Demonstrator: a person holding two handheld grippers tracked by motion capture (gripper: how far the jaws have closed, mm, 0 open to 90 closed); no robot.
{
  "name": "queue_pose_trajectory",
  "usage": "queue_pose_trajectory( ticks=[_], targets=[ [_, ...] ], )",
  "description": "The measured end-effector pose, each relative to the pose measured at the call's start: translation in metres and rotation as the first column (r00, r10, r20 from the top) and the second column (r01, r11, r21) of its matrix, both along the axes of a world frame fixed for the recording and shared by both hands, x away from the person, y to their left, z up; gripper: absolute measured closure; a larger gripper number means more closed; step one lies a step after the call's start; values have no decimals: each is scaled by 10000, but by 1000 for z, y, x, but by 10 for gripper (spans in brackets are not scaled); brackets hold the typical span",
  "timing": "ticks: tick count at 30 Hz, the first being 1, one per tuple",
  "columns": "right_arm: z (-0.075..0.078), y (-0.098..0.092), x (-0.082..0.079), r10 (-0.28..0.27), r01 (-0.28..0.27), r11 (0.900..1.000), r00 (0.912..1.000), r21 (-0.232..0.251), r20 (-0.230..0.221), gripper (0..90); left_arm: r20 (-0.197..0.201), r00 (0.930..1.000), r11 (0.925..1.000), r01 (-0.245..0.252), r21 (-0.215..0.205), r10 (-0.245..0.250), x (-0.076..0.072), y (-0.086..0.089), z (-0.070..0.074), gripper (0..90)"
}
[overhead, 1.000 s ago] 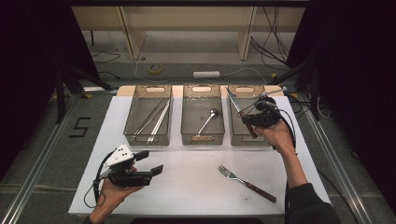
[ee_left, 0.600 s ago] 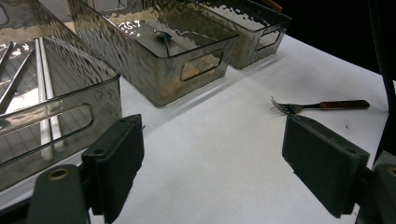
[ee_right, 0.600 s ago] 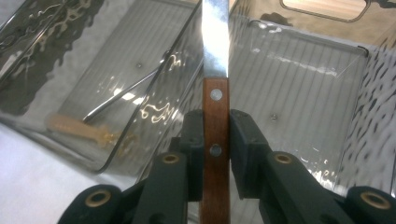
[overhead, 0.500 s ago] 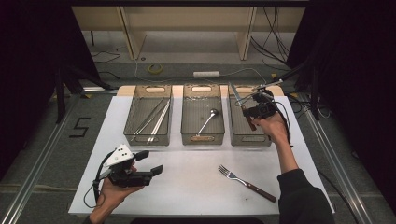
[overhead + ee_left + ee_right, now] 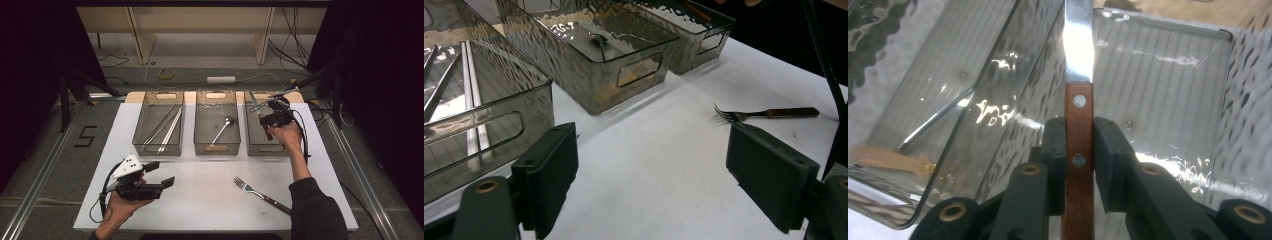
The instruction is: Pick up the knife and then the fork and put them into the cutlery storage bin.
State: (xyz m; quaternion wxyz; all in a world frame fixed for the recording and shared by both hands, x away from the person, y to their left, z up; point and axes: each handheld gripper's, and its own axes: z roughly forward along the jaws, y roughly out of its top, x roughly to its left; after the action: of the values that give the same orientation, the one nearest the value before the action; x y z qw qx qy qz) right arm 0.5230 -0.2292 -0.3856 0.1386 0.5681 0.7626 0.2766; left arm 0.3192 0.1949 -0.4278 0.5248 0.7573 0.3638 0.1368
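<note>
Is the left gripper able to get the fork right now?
Probably yes: the left gripper is open and holds nothing, and bare white table lies between it and the fork.

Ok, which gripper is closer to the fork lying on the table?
Left. The left gripper hovers open over the white table, level with the fork. The right gripper is farther back over the right-hand bin, shut on a wooden-handled knife.

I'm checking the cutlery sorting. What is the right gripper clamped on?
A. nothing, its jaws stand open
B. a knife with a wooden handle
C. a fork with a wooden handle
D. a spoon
B: in the right gripper view the right gripper pinches the riveted wooden handle of a knife, its steel blade pointing out over the right-hand bin; the fork lies on the table.
</note>
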Motion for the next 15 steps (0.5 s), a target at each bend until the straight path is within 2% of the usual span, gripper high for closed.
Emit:
queue_pose_trajectory(
  ticks=[7,15],
  targets=[
    [-5,4,2,-83,81,9998,9999,-201,-105,772,-4,10000,10000,20,6,-20,0,0,0,202],
    [-10,7,4,-206,201,9996,9995,-188,-241,771,-3,10000,10000,39,30,-39,0,-1,0,203]
  ],
)
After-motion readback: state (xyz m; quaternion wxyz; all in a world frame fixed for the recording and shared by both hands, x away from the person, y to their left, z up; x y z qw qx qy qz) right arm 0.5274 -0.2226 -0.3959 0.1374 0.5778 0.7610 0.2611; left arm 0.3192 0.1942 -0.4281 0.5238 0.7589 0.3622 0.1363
